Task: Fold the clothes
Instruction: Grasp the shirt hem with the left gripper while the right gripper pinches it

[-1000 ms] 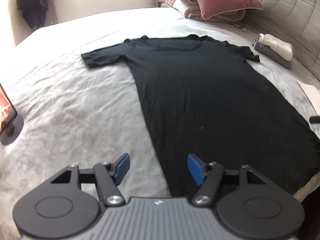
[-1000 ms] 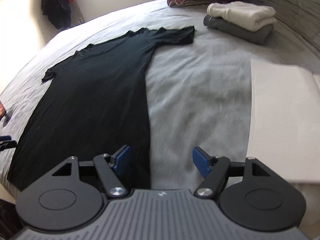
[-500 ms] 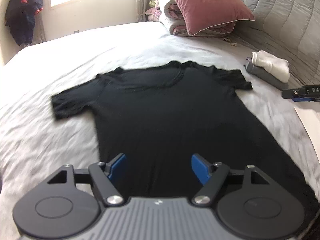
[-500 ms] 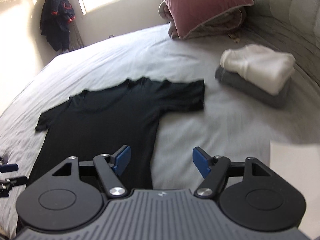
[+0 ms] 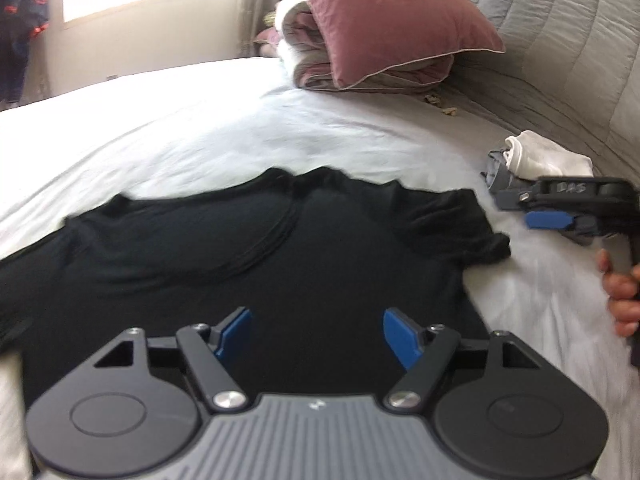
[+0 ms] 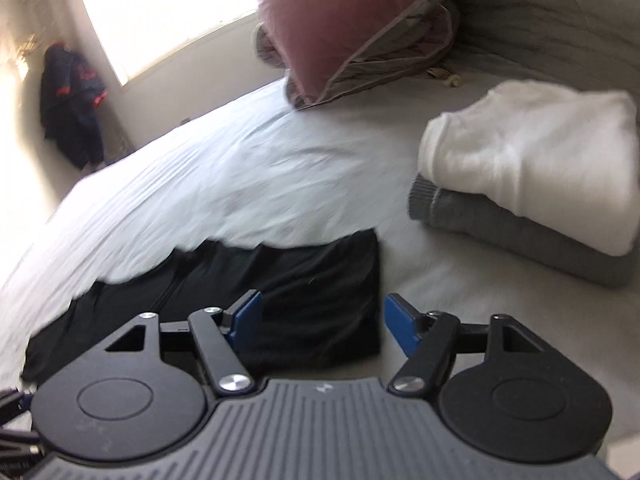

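- Black short-sleeved cotton T-shirt (image 5: 280,264) lies flat on the pale grey bed sheet (image 5: 200,128), collar at the far end, long axis running away from both cameras
- Left hand-held gripper (image 5: 316,334) hovers over the shirt's torso, jaws spread wide, nothing between the blue pads
- Right hand-held gripper (image 6: 320,322) also spread wide and empty; the shirt's right sleeve (image 6: 320,276) sits directly ahead, its outer edge just inside the right pad
- Right side is nearer that sleeve; judging by this, sleeve/shoulder pinch comes next, left needs to shift outward toward its own sleeve
- Folded white-on-grey clothes stack (image 6: 528,184) lies well apart to the right
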{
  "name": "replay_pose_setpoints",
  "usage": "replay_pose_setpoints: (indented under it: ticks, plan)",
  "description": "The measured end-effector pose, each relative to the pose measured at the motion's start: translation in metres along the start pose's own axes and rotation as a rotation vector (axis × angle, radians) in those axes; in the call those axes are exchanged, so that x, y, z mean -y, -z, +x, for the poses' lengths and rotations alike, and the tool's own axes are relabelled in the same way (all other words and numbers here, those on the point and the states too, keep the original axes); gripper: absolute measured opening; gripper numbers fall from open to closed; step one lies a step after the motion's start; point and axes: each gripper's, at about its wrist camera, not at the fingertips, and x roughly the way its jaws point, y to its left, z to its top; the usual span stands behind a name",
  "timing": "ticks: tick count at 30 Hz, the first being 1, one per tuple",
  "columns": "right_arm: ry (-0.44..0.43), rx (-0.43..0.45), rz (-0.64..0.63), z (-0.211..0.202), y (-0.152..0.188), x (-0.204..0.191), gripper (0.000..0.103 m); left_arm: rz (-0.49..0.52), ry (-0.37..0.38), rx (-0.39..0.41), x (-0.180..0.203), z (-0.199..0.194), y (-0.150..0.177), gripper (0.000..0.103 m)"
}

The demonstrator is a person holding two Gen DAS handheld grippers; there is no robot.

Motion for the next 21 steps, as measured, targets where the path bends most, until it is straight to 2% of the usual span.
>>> replay_pose_setpoints:
  ticks: [2,4,7,9,10,13,18,21]
  plan:
    - [0.005,0.010,-0.016,0.014,-0.002,0.006,0.065,-0.027,0.035,-0.006,0.004,0.014,-0.009,0.068]
    - [0.046,0.018,-0.079,0.025,0.001,0.005,0.060,-0.062,0.073,-0.009,0.008,0.027,-0.016,0.065]
    - [0.091,0.007,-0.162,0.041,0.011,0.003,0.047,-0.085,0.123,-0.008,0.013,0.046,-0.024,0.064]
    - [0.109,0.022,-0.224,0.045,0.020,0.000,0.046,-0.085,0.136,-0.020,0.016,0.058,-0.032,0.064]
    - [0.106,0.030,-0.247,0.046,0.023,-0.001,0.041,-0.086,0.150,-0.029,0.017,0.065,-0.036,0.064]
    - [0.036,0.019,-0.230,0.046,0.022,0.006,0.006,-0.126,0.235,-0.075,0.018,0.086,-0.055,0.064]
    - [-0.026,0.048,-0.175,0.038,0.017,0.013,0.005,-0.225,0.439,-0.166,0.025,0.117,-0.088,0.066]
    - [-0.066,0.077,-0.170,0.031,0.014,0.009,0.005,-0.233,0.511,-0.196,0.036,0.128,-0.100,0.068]
